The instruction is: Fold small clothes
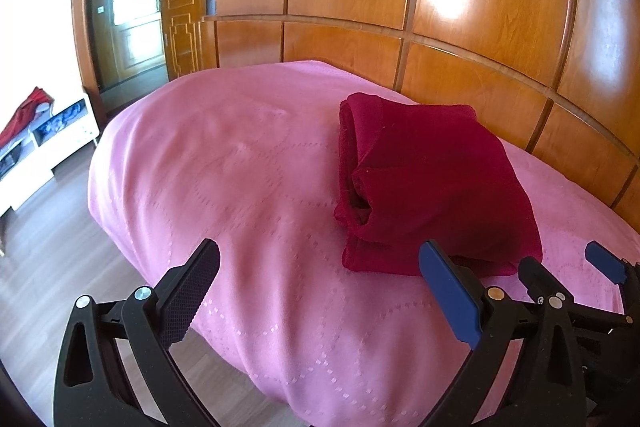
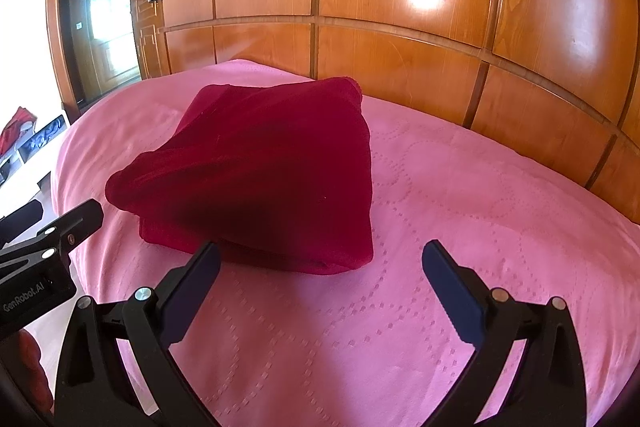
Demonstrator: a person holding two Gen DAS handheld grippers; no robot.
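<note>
A dark red garment [image 1: 432,187] lies folded into a compact bundle on the pink bed cover [image 1: 240,187]. It also shows in the right wrist view [image 2: 264,171]. My left gripper [image 1: 320,267] is open and empty, just in front of the bundle's near left edge. My right gripper [image 2: 320,263] is open and empty, at the bundle's near right corner; it also shows in the left wrist view [image 1: 568,267]. The left gripper shows at the left edge of the right wrist view [image 2: 60,227].
A wooden panelled headboard wall [image 1: 400,7] stands behind the bed. A wooden door [image 1: 132,7] is at the far left. A white low cabinet [image 1: 48,139] with a red cloth on it stands on the wooden floor [image 1: 60,247] left of the bed.
</note>
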